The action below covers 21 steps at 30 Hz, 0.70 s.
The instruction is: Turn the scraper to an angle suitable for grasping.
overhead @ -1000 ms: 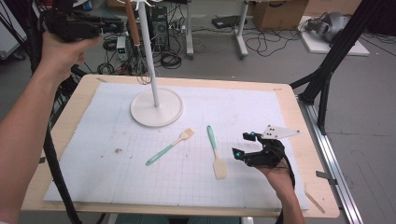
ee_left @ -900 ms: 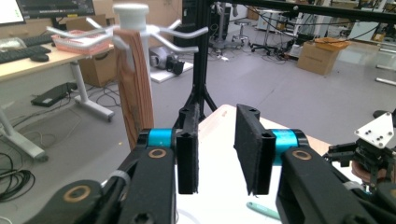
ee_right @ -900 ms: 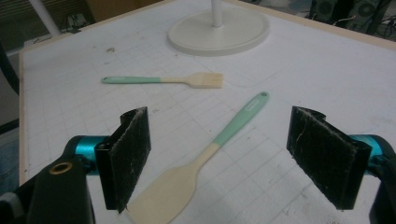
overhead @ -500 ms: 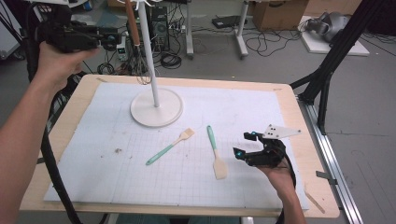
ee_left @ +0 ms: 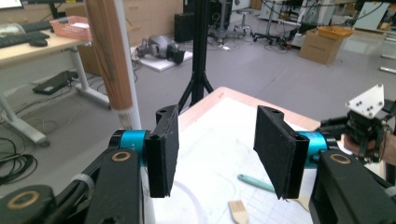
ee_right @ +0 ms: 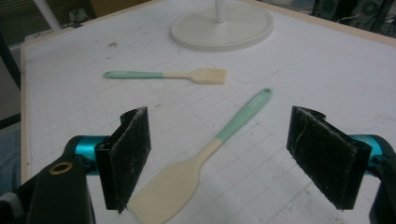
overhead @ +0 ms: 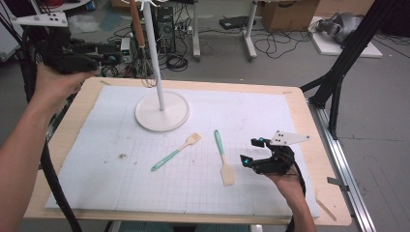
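Note:
A white stand (overhead: 162, 111) rises at the table's back, with a wooden-handled whisk (overhead: 138, 29) hanging from it. On the mat lie a teal-handled brush (overhead: 176, 151) and a teal-handled spatula (overhead: 223, 159). My left gripper (overhead: 82, 63) is held high at the far left, open, its jaws facing the whisk handle (ee_left: 107, 51) and pole. My right gripper (overhead: 250, 151) rests low at the right, open, just right of the spatula. In the right gripper view the spatula (ee_right: 205, 158) lies between the open jaws (ee_right: 229, 158), untouched, with the brush (ee_right: 173, 74) beyond.
A white gridded mat (overhead: 203, 188) covers most of the wooden table (overhead: 319, 145). Cables, desk legs and a black tripod (overhead: 338, 77) stand on the floor behind and to the right. A small wooden strip (overhead: 325, 209) lies at the front right corner.
My left gripper has come down and slightly nearer from its higher spot beside the stand. The right gripper and the utensils have stayed put.

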Tool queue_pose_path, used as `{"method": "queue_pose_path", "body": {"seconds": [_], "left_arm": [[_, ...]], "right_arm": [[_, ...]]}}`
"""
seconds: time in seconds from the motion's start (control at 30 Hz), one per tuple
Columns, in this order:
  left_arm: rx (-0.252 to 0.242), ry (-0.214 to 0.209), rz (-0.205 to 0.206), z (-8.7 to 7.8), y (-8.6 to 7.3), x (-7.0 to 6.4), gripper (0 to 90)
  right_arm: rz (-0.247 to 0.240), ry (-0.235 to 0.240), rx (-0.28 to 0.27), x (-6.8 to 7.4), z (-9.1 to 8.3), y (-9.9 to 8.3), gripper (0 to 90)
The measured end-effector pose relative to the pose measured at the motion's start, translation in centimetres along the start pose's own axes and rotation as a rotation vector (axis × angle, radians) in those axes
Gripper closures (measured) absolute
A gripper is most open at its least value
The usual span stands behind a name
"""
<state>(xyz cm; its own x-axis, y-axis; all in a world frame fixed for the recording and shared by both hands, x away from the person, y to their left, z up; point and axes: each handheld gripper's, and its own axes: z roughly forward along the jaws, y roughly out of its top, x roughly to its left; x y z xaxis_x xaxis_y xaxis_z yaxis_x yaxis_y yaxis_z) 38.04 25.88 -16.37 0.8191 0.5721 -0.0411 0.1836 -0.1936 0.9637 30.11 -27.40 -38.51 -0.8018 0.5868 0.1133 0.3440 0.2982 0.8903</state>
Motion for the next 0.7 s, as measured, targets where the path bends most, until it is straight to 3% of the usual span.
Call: {"method": "queue_pose_path", "body": {"seconds": [0.4,0.7], "left_arm": [[0.017,0.005,-0.005,0.0,-3.0,-2.2,41.1],[0.036,0.006,0.025,-0.2,-5.0,-4.2,36.1]], "right_arm": [[-0.015,-0.021,0.001,0.5,0.0,0.0,20.8],[-0.024,-0.028,0.003,0.9,0.1,0.0,20.9]]}}
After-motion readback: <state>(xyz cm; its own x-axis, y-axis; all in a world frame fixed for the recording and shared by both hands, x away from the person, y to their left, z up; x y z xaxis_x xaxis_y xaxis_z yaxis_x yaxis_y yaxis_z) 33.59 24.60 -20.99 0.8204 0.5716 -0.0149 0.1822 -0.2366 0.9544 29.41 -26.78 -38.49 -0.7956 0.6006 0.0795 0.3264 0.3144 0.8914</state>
